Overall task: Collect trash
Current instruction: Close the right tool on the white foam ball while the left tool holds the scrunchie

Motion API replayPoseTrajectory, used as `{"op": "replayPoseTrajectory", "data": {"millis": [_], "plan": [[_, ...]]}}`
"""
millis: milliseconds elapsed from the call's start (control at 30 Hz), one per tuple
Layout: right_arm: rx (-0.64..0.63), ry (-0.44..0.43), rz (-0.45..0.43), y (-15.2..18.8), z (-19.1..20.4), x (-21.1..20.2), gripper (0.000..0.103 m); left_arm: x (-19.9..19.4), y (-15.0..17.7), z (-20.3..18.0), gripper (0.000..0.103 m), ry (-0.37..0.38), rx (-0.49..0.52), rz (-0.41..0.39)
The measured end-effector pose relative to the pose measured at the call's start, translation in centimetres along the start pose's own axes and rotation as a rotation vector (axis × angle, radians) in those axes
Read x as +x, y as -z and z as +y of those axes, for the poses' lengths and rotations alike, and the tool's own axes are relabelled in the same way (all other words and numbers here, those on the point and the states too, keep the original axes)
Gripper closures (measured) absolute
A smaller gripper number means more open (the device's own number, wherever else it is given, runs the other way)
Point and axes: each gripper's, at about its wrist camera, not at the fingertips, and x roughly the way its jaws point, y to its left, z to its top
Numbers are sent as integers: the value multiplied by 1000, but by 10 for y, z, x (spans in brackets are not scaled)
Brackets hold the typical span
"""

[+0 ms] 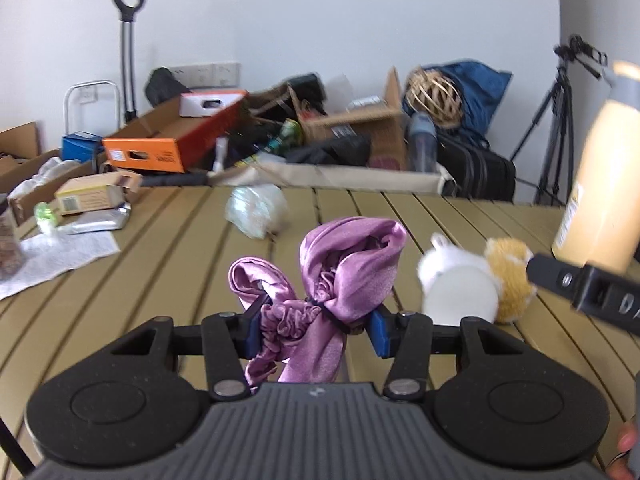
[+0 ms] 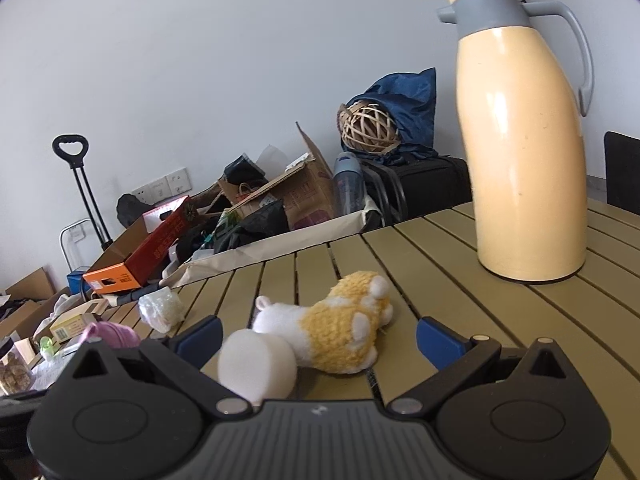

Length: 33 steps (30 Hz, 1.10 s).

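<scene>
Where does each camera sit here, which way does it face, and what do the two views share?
Left wrist: on the left gripper, facing across the slatted olive table; its blue pads clamp a purple satin scrunchie; fingertips show at the lower right.
Right wrist: on the right gripper, open around a white and yellow plush toy, facing a cream thermos jug.
Shared: the toy, jug, scrunchie and a crumpled clear plastic wrapper.

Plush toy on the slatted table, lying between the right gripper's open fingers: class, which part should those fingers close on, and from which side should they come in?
Grip the plush toy across its yellow and white middle, coming in low along the table from the right gripper side. It lies on its side, and there its soft body fits between the open jaws. The white round end nearest the camera looks too broad.
</scene>
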Motion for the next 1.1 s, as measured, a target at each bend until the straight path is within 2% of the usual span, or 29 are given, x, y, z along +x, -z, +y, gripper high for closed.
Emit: {"op": "replayPoseTrajectory", "data": {"millis": [167, 433, 633, 800, 1000, 1100], "plan": [[-53, 15, 23, 2, 26, 11, 0, -9, -6, 30, 52, -25, -45, -10], [-186, 70, 120, 9, 72, 39, 0, -7, -1, 63, 52, -51, -76, 26], [-201, 126, 174, 16, 83, 58, 0, -7, 6, 77, 52, -74, -77, 47], [-237, 212, 221, 21, 90, 75, 0, -5, 10, 83, 52, -80, -77, 62], [-235, 259, 258, 26, 89, 87, 0, -5, 9, 86, 52, -82, -85, 63], [-238, 266, 263, 27, 89, 89, 5, -5, 9, 86, 52, -82, -83, 63]]}}
